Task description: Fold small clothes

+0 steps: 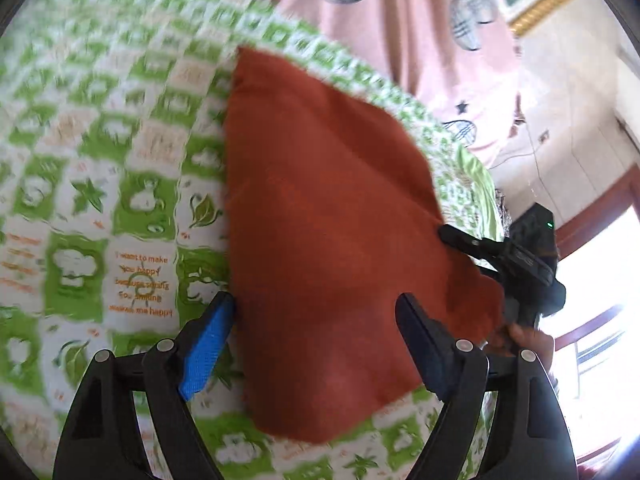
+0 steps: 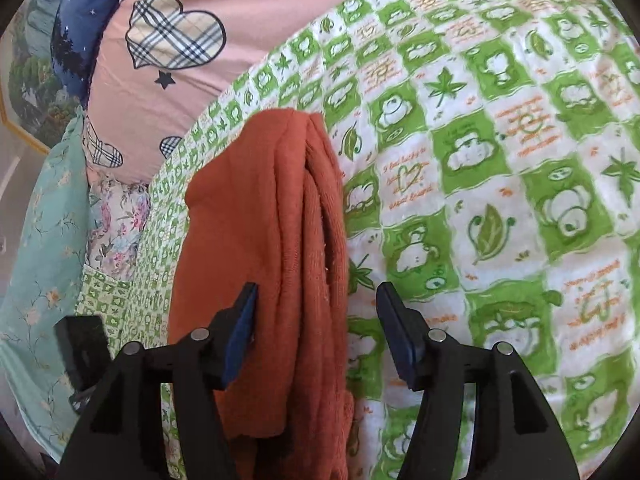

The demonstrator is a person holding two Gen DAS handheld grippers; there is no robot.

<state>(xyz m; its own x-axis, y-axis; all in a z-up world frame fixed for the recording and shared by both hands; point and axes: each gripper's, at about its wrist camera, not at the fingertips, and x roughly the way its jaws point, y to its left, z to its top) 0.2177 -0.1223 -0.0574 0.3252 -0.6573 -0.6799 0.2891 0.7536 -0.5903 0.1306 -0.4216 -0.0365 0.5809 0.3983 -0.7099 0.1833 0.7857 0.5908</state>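
- Left gripper (image 1: 316, 312): jaws apart, straddling the near end of the rust-coloured cloth (image 1: 320, 208); blue pad just touching the cloth's left edge, nothing clamped.
- Rust-coloured cloth: lying on the bedspread (image 1: 100, 168) near its far edge, seen in the left wrist view as a flat, tapering panel; in the right wrist view (image 2: 272, 240) several layers stacked with long lengthwise ridges, so at least one fold judged done.
- Remaining work, as a judgement: layers uneven, near end drooping toward the cameras; a further crosswise fold and some squaring-up probably left. Kind of garment not clear.
- Right gripper (image 2: 316, 296): jaws apart around the cloth's ridged right edge, gripping nothing; also visible at the cloth's right edge in the left wrist view (image 1: 452, 236), with part of a hand (image 1: 528, 340) behind it.
- Surface: soft bedspread, green-and-white checks with leaves, small figures and orange lettering; slightly blurred in the left wrist view.
- Beyond the far edge: pink quilt (image 2: 168, 80) with plaid hearts, dark blue fabric (image 2: 76, 40), pale floral fabric (image 2: 44, 240).
- Room: cream wall (image 1: 568, 100), red-framed window (image 1: 600, 280) with bright daylight at right.
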